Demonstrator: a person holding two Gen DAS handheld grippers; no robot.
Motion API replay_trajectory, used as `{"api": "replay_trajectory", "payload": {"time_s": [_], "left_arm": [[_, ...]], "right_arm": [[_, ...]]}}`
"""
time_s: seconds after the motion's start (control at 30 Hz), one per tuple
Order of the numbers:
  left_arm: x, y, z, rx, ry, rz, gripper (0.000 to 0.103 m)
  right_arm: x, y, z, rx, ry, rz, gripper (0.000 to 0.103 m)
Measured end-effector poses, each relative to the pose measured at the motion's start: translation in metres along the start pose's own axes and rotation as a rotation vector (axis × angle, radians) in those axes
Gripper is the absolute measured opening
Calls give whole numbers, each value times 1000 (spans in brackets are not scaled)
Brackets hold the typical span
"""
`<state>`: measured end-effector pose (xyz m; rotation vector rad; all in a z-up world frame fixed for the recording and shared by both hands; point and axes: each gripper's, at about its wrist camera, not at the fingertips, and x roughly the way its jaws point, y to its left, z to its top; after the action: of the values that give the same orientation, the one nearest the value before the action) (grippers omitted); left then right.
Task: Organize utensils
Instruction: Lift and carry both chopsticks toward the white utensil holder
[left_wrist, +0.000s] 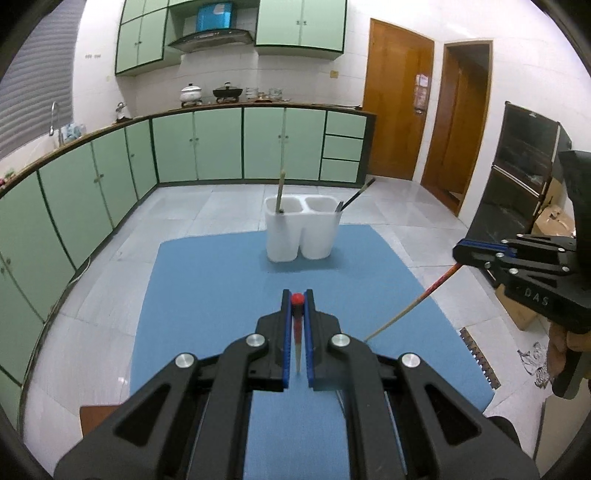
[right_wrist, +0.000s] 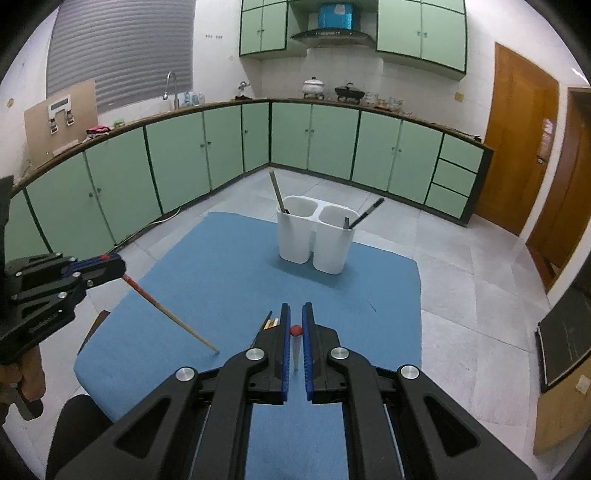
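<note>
A red-tipped wooden chopstick (left_wrist: 297, 325) is clamped in each shut gripper (left_wrist: 297, 299); either could be knocked against the white twin-cup plastic holder's (left_wrist: 301, 236) rim and slip.

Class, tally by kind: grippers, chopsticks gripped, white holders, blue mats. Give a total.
Grippers: 2, left gripper and right gripper
Chopsticks gripped: 2
Holder: 1
Mat: 1
Total: 6

Green cabinets (right_wrist: 177, 162) run under a long counter (right_wrist: 369, 107) with a white pot (right_wrist: 313, 86), a black pan (right_wrist: 349, 91) and a tap (right_wrist: 170, 86). Two wooden doors (left_wrist: 400, 99) stand at the right, above a tiled floor (right_wrist: 461, 280).
</note>
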<state>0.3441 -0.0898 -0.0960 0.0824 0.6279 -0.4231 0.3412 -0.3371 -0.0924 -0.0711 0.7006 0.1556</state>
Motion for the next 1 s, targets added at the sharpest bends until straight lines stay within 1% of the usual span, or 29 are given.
{"api": "replay_trajectory", "payload": {"time_s": [0.2,0.33,0.47,0.63,0.73,0.87,1.0], "left_arm": [[0,-7,26,17,-28,-15,5],[-2,-14,51,44,-62,-9,5],[-4,-16,72,48,-94,-7,5],[-7,-16,108,25,-142,-14,5],[-8,-22,128,33,-174,-9,5],[-1,-25,154,35,-208,-1,5],[15,-26,178,26,-230,9,5]], "right_arm": [[-3,-2,24,1,3,22,6],[-12,-6,44,-7,-15,17,6],[-19,-13,69,-3,-38,8,6],[-22,-24,100,3,-61,-13,6],[-22,-30,124,10,-78,-18,6],[-19,-34,150,16,-99,-29,6],[-12,-37,177,17,-126,-49,6]]}}
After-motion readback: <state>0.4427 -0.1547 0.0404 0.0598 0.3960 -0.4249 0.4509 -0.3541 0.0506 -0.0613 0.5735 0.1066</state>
